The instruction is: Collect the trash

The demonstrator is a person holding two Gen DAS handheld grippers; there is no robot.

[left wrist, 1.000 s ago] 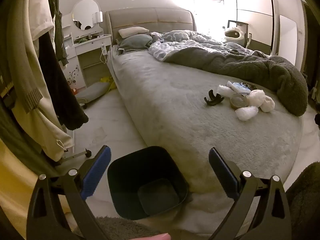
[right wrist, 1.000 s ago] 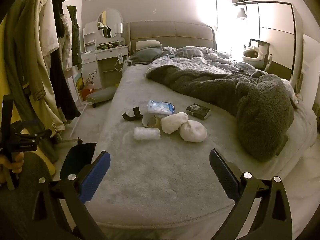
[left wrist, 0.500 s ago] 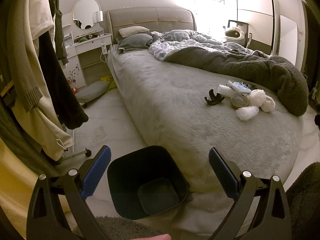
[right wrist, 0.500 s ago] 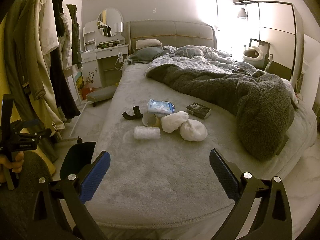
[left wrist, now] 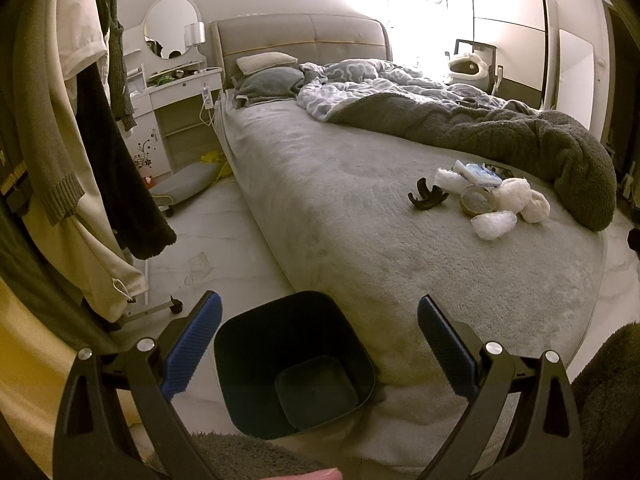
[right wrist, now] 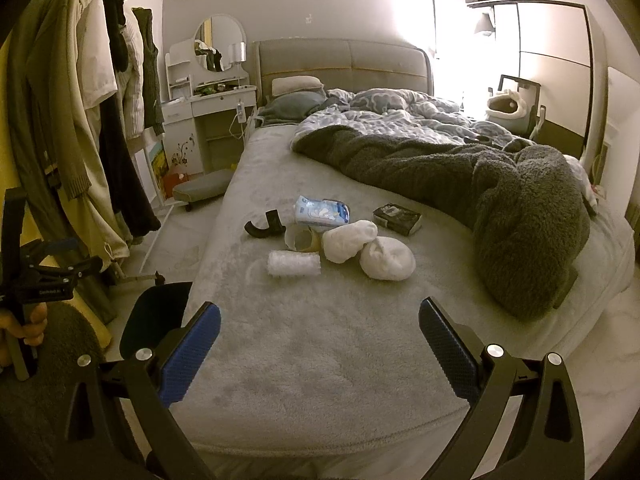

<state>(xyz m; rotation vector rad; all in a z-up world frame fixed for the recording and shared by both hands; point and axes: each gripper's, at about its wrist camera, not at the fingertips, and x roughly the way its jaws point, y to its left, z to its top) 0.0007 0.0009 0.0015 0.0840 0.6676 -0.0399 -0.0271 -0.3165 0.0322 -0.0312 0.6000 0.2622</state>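
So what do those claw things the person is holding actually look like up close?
Each is a black frame shaped like a wide V. The left gripper and right gripper each have two flat fingers faced with blue textured pads, joined by silver bolts. From the right view, the left one shows small white lettering, too small to read, and a bare hand on its handle.

text: none legible | left tool [right wrist: 40, 280] label: too small to read

The bin [left wrist: 294, 364] is dark blue-black. Grey cover on the bed [right wrist: 320, 340], dark grey fuzzy blanket [right wrist: 520, 208], white wads [right wrist: 386, 258], black clip [right wrist: 266, 226], blue-and-white packet [right wrist: 322, 210]. Tool pads [right wrist: 190, 354] are blue, textured.
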